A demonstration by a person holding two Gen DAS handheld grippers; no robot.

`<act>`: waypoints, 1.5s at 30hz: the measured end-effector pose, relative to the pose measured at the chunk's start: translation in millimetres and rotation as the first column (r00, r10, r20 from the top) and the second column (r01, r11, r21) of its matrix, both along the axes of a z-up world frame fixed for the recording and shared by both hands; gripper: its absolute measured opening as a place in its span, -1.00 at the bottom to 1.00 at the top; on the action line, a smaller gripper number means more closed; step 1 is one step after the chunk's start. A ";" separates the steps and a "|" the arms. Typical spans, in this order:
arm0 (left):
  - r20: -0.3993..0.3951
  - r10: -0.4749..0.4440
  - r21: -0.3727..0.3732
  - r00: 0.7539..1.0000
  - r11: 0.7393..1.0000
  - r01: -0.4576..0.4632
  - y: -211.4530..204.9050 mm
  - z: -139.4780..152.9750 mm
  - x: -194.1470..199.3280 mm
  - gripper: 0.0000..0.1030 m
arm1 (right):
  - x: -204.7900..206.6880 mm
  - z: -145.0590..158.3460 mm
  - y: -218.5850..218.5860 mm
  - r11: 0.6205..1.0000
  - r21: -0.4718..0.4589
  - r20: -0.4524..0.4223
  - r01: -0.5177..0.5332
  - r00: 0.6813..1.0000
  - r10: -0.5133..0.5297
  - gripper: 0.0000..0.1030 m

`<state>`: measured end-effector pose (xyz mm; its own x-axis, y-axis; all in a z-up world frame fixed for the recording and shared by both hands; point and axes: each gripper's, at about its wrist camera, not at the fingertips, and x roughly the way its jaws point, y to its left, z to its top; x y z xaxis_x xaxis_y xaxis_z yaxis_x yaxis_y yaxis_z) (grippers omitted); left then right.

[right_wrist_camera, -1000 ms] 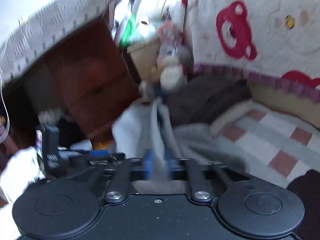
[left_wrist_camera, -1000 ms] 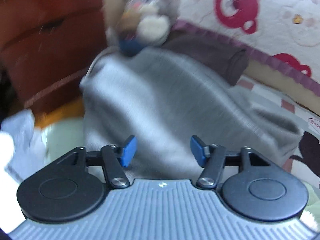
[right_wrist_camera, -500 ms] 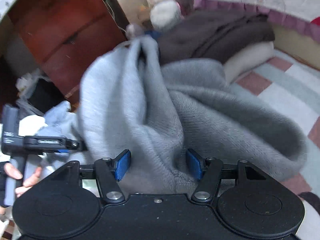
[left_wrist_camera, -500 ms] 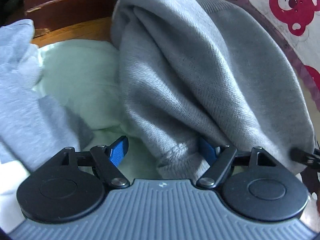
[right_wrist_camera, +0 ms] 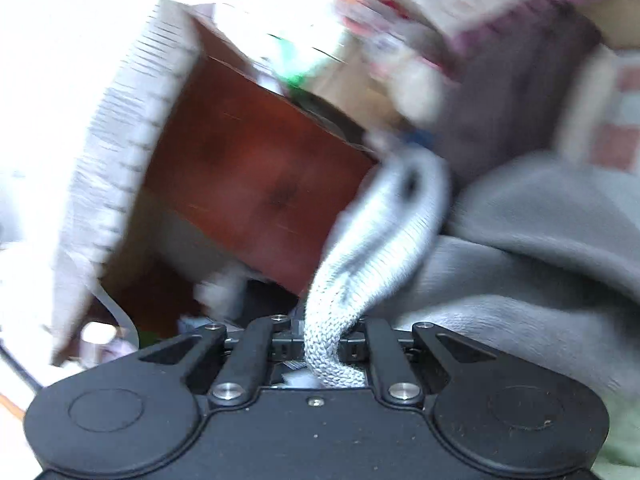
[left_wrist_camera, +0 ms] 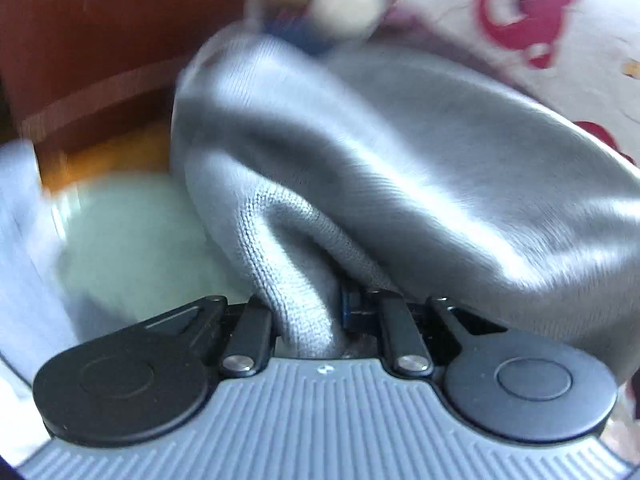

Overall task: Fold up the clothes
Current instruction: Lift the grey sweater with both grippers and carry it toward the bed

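Grey knit sweater (left_wrist_camera: pixel 400 168) bulges ahead of the left tool (left_wrist_camera: pixel 310 312), whose jaws pinch a fold, fabric running up-right; the right tool (right_wrist_camera: pixel 328 340) clamps a ribbed edge, sweater (right_wrist_camera: pixel 520 264) trailing rightward beside a brown cabinet (right_wrist_camera: pixel 256 184).

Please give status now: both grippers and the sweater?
Left gripper shut on grey sweater. Right gripper shut on its ribbed edge. Sweater lifted, bunched between them. Nothing blocking.
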<state>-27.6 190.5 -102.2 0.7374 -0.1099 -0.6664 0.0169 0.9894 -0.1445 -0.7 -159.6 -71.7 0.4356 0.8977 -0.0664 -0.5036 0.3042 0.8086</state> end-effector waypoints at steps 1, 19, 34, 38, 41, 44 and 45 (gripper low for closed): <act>0.032 -0.007 -0.006 0.999 1.000 0.007 -3.6 14.7 -7.3 -0.78 | -4.1 7.1 0.6 1.000 0.015 0.013 -0.004 1.000 0.003 -0.78; 0.353 -0.051 -0.028 0.934 0.997 0.065 -61.2 151.7 -50.3 -0.90 | -91.3 156.5 -57.8 0.987 0.013 0.280 0.162 0.947 -0.159 -0.79; 0.473 -0.221 -0.072 0.853 0.955 0.287 -114.1 215.9 -106.9 -0.92 | -224.6 225.3 -148.0 0.906 0.029 0.345 0.422 0.847 -0.405 -0.80; 0.498 -0.274 -0.053 0.823 0.937 0.345 -135.3 226.2 -118.3 -0.92 | -269.5 233.2 -167.9 0.870 0.033 0.375 0.491 0.801 -0.466 -0.80; 0.501 -0.321 -0.071 0.804 0.910 0.408 -154.6 228.4 -120.2 -0.92 | -301.0 237.0 -178.9 0.838 0.026 0.381 0.544 0.770 -0.512 -0.80; 0.497 -0.363 -0.073 0.788 0.888 0.455 -179.9 227.3 -114.3 -0.92 | -326.2 241.5 -190.5 0.804 0.020 0.376 0.594 0.741 -0.557 -0.80; 0.495 -0.376 -0.069 0.783 0.881 0.467 -188.2 227.2 -110.8 -0.92 | -333.0 242.9 -196.8 0.790 0.019 0.374 0.613 0.729 -0.574 -0.80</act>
<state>-138.4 2.3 125.0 0.7995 -0.5649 -0.2042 0.5350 0.8243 -0.1854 -333.7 -356.4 171.2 0.8876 0.4450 0.1186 -0.4283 0.7031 0.5677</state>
